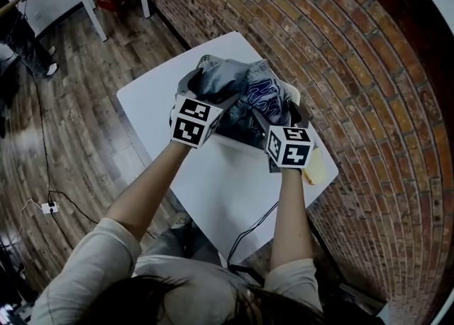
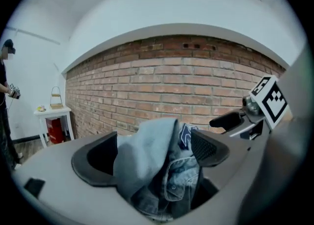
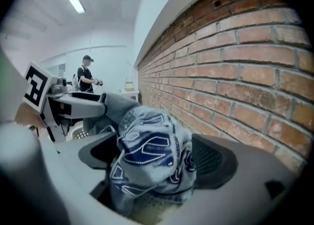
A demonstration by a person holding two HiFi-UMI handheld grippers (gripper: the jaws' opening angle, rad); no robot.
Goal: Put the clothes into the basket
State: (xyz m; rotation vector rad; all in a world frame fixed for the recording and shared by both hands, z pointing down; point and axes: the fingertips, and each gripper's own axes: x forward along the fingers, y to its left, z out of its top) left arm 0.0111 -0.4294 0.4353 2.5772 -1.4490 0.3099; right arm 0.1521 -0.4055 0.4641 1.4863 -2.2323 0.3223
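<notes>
A white table is seen at the centre of the head view, and on its upper part a pale basket is set, heaped with the clothes. The left gripper is held over the heap with its jaws spread wide, grey and denim cloth lying loosely between them unpinched. The right gripper is likewise spread, with a blue-printed garment bunched between its jaws.
</notes>
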